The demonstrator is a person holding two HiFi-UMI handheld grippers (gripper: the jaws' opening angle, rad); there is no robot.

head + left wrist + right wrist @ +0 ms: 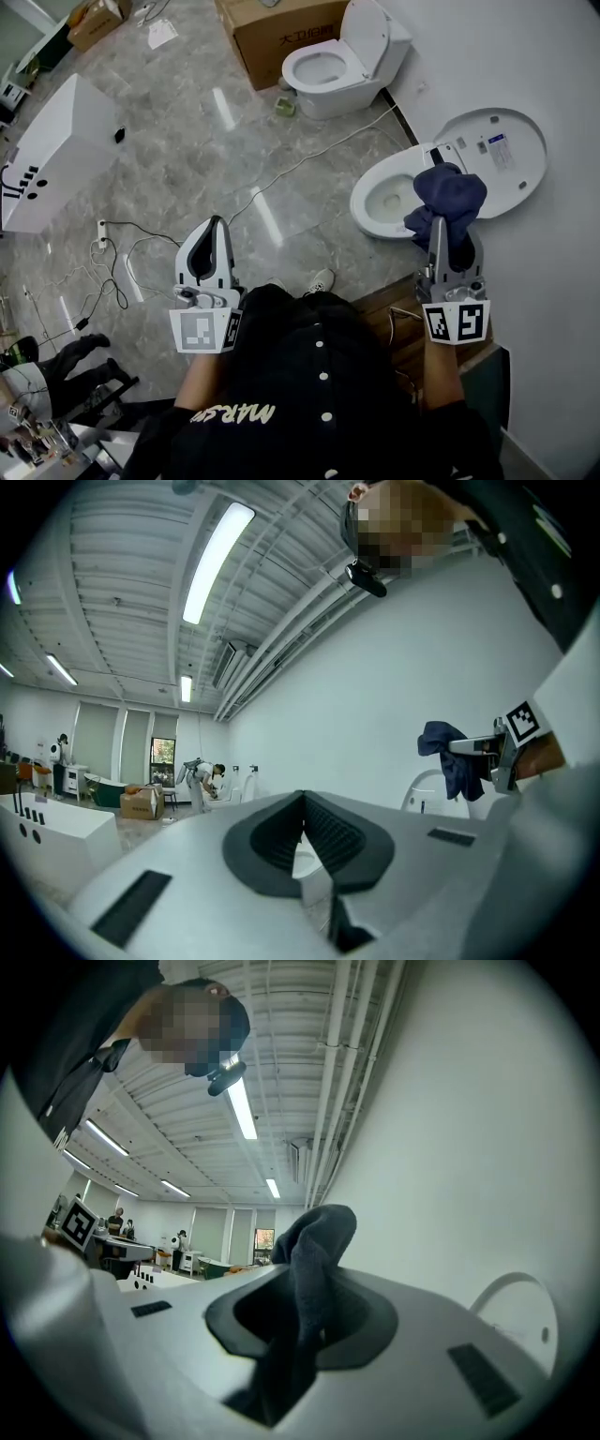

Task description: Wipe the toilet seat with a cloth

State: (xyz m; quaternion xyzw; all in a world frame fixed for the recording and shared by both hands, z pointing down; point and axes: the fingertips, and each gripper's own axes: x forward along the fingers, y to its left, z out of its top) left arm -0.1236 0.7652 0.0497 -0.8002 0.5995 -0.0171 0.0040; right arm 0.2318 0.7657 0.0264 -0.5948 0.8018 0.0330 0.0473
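A white toilet stands against the wall on the right with its lid [497, 155] raised, and its seat [364, 195] rings the open bowl. My right gripper [442, 225] is held up in the air just right of the bowl, shut on a dark blue cloth [450, 192] that bunches above the jaws and hangs down between them. The right gripper view shows the cloth [314, 1241] pinched in the gripper [305, 1312]. My left gripper [217, 225] hovers over the floor well left of the toilet, shut and holding nothing. In the left gripper view its pads meet [302, 808].
A second white toilet [333, 66] and a cardboard box [281, 33] stand at the back. A white tub-like unit [52, 150] is at the left. Cables and a power strip [101, 234] lie on the marble floor. A wooden step [398, 323] is beside my feet.
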